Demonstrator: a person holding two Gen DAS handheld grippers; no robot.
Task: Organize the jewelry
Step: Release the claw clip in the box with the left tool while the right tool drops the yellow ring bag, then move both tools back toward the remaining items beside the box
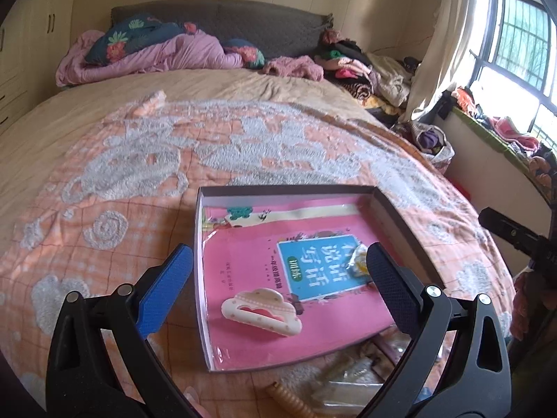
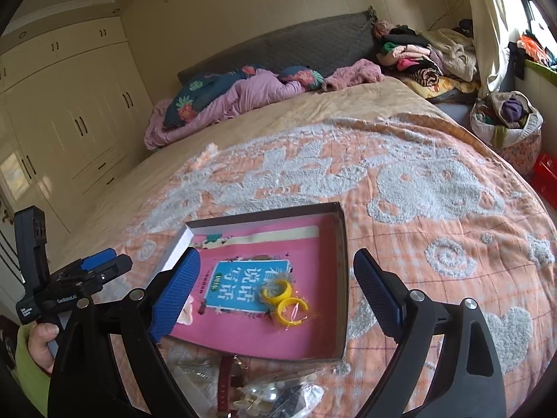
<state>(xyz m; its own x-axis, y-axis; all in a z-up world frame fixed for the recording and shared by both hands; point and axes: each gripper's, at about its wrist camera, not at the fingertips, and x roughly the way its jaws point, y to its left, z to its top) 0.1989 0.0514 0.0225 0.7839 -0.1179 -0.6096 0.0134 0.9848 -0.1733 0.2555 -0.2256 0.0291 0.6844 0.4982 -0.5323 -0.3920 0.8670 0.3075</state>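
We list, left to right, with the shallow box point(image 1: 205, 278) as landmark.

Left of the box: open orange-and-grey bedspread point(image 1: 104, 188), bare out to the bed's edge. Our left hand-held gripper point(image 1: 278, 275) stands above the box's near-left part, jaws wide, nothing between the pads.

Inside the box: a pink book point(image 1: 264, 299) covers the floor. A cream cloud-shaped hair clip point(image 1: 261, 310) lies on the book near the left wall. A pair of yellow rings in clear wrap point(image 2: 285, 299) lies on the book right of centre.

Near edge of the box: a loose heap of jewelry point(image 2: 264, 393) on the bedspread, touching or just beside the front wall; we cannot tell which.

Right of the box: more bare bedspread. Our right hand-held gripper point(image 2: 278, 296) hangs over the box, jaws wide, empty.

View differences: the left wrist view shows the hair clip whole and the rings half hidden behind a finger. The right wrist view shows both rings plainly, the clip nearly hidden, and a hand point(image 2: 40, 345) in a green sleeve gripping the left handle.
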